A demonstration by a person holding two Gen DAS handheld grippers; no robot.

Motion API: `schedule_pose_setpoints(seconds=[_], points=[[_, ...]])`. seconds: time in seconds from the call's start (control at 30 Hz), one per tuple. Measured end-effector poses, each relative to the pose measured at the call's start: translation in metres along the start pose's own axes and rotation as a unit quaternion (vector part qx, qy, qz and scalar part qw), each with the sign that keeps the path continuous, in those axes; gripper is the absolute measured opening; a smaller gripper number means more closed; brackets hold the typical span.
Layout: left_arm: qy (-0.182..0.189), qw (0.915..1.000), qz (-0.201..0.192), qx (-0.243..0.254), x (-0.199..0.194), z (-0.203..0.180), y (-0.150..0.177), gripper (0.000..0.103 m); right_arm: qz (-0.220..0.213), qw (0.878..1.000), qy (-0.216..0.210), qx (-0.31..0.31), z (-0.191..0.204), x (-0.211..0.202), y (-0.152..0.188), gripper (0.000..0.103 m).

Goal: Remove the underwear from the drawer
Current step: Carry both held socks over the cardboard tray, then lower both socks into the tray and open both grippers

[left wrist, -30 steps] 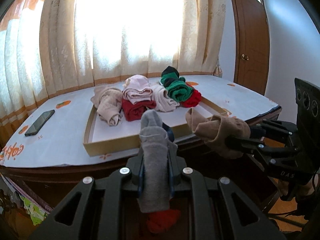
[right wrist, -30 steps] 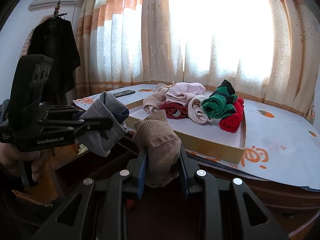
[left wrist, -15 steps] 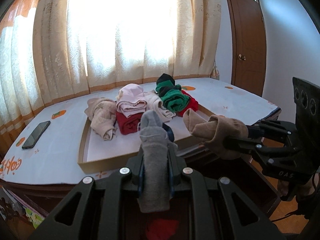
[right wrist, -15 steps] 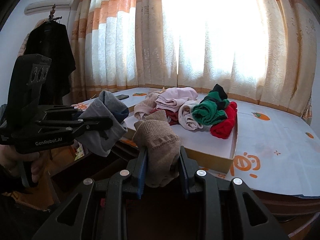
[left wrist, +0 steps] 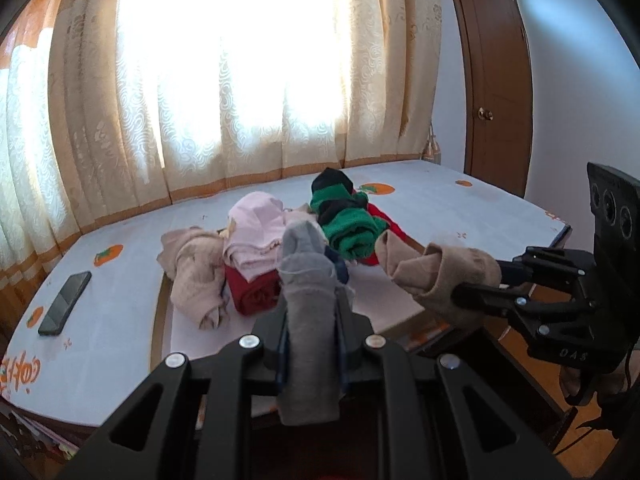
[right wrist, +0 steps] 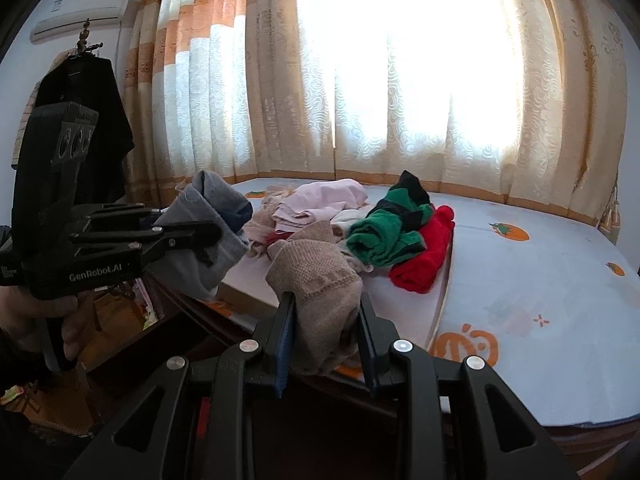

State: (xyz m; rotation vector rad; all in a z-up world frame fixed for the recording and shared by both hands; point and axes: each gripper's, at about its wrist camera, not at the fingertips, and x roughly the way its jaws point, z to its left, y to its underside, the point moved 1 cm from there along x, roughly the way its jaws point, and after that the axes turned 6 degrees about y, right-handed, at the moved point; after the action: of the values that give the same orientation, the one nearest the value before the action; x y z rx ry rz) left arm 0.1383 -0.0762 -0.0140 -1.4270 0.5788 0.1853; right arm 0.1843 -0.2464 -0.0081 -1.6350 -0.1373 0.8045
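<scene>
Left gripper point(left wrist: 310, 322): clenched on a rolled grey knit garment with a dark blue inner fold point(left wrist: 306, 280), held up in the air at the near edge of the tabletop.
Right gripper point(right wrist: 326, 328): clenched on a rolled beige knit garment point(right wrist: 316, 280), also in the air, just right of the grey roll and apart from it.
Shallow tan cardboard tray point(left wrist: 160, 312): lies on the white orange-print cloth of the tabletop point(left wrist: 120, 312), in front of both grippers.
Pile in tray: a beige crumpled bundle point(left wrist: 196, 276) on the left, a pale pink folded piece point(left wrist: 256, 232) on top of a dark red roll point(left wrist: 256, 294), a green-and-black striped roll point(left wrist: 346, 224) further right, and a bright red roll point(right wrist: 424, 256) touching it on the far right.
Drawer: dark space below the tabletop edge; a bit of red shows at the bottom of the left wrist view, too small to identify.
Black phone point(left wrist: 66, 302): lies on the cloth, well apart to the left of the tray.
Progress: several pieces already lie in the tray; two more are out and in hand, not yet set down. How much is left in the drawer cannot be told.
Change from a second ago: both grippers have risen and come closer to the tray, so the tabletop now shows more from above; the grasps look the same.
</scene>
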Motion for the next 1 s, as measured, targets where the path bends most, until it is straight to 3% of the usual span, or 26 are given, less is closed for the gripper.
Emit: schedule_pose_setpoints(seconds=[0.57,1.0], points=[[0.006,0.9996,0.022,0.017,0.046,-0.011,-0.023,0.016,0.023,0.999,0.018,-0.019,-0.017,0.033,-0.013,0.031],[0.015,0.9973,0.071,0.013,0.084,-0.015,-0.015,0.016,0.065,0.997,0.032,-0.019,-0.032,0.063,-0.006,0.032]])
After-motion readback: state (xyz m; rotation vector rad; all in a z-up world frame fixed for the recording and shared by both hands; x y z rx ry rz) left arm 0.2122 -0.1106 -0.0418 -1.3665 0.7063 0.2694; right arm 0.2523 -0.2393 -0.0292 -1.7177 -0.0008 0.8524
